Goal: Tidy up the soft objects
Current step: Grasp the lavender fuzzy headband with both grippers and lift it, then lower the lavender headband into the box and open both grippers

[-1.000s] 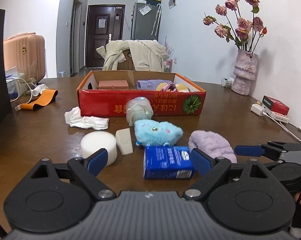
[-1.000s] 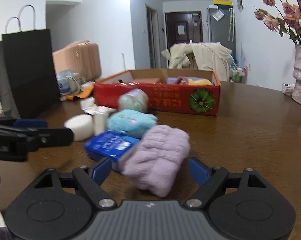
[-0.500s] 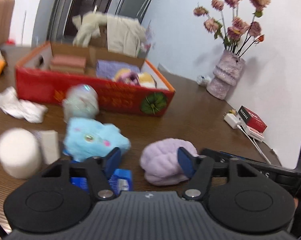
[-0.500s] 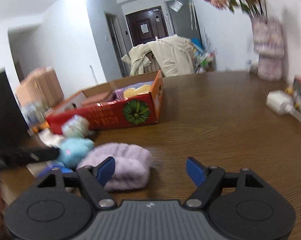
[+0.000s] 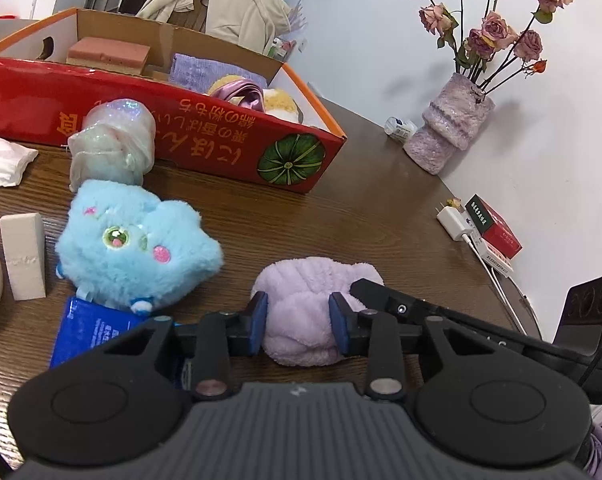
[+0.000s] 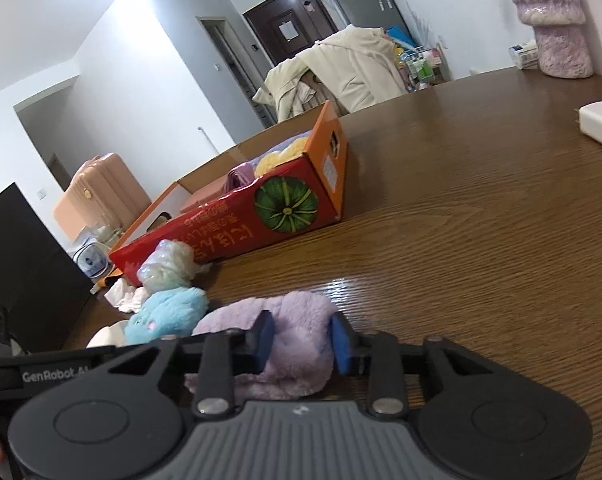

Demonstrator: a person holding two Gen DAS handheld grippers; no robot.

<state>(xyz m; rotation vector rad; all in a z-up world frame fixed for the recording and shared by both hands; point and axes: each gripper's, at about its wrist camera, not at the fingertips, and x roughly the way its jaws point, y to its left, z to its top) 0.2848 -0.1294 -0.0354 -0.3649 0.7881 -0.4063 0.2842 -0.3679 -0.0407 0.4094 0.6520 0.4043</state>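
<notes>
Both grippers are squeezing the same lilac plush roll, which is lying on the wooden table just right of the blue plush toy. Left gripper is pinching its near end between blue pads; right gripper is clamping another part (its fingers are reaching in from the right in the left view). Red cardboard box is sitting beyond, holding other soft things.

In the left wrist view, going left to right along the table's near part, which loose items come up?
White foam block → blue plush toy → lilac fluffy cloth, which both grippers clamp → white charger → red packet.
</notes>
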